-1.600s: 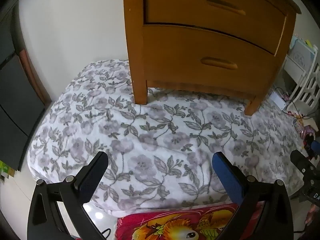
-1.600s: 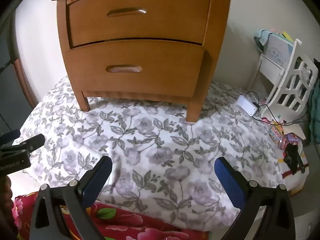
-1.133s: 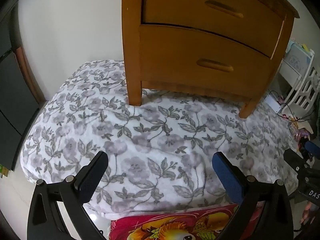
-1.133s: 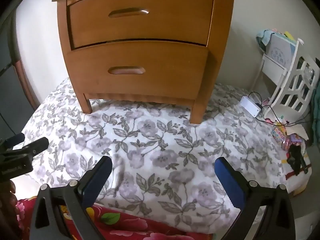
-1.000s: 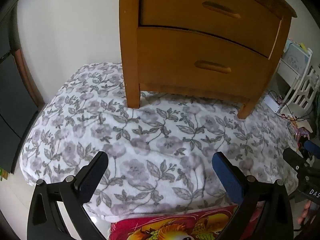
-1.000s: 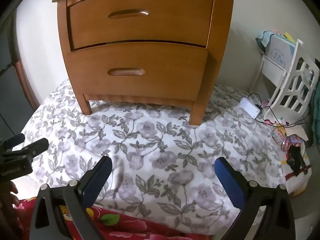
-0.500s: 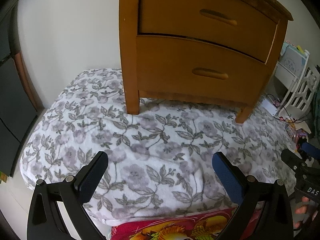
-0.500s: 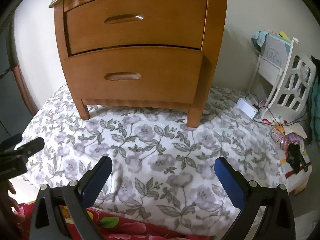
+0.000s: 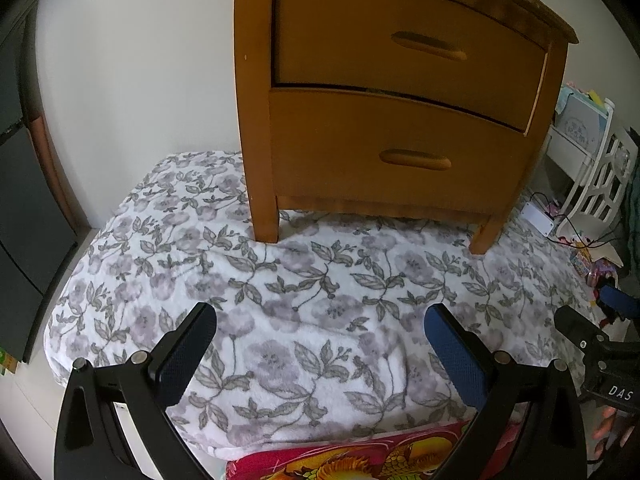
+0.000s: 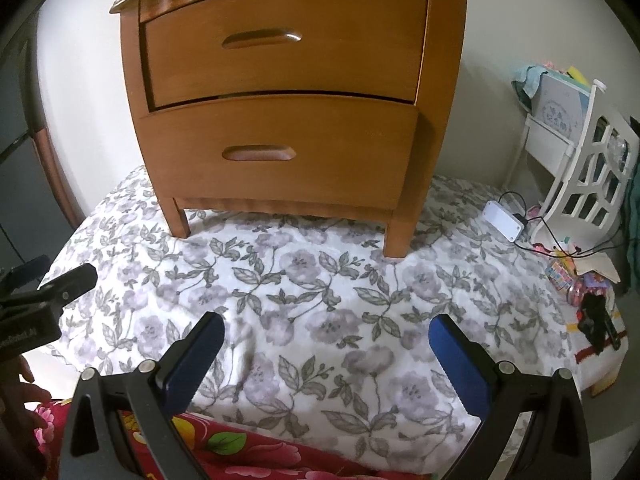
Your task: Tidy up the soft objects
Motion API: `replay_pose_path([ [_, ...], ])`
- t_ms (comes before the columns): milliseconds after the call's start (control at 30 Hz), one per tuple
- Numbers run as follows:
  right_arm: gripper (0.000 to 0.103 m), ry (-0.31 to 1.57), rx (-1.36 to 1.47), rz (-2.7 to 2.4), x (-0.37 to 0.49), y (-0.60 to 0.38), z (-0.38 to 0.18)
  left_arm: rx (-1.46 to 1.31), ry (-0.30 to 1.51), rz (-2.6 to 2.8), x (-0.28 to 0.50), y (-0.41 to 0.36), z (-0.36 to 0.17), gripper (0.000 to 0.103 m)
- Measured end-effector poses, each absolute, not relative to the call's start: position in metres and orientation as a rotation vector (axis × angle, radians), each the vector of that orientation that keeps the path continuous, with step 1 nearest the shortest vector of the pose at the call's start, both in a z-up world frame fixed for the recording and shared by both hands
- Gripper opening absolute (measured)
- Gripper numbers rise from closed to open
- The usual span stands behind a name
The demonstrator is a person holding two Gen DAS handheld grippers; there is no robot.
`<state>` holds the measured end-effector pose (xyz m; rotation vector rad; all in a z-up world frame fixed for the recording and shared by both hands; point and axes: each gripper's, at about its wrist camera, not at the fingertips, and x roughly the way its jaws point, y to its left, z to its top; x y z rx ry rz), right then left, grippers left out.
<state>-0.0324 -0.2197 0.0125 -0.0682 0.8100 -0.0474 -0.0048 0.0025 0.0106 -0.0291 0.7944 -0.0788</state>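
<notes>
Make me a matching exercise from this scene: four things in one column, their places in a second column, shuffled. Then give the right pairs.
Things
1. white blanket with grey floral print
2. wooden two-drawer nightstand
3. red blanket with bright flower pattern
4. white power strip with black cable

Places
A. nearest the cameras, below both tongs
B. on the floor, right of the nightstand
C. standing with its front legs on the floral blanket
D. spread across the floor in the middle

Pairs: 1-D, 2-C, 3-A, 4-B
</notes>
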Motion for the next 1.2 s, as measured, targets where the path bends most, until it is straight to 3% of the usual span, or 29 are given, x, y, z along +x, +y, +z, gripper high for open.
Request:
replay_pose_path([
  [1200,0.103,0.857,-0.096,-0.054,-0.030,-0.215,0.012,0.009,0.820,-0.110,-0.004,-0.008,0.022,0.103],
])
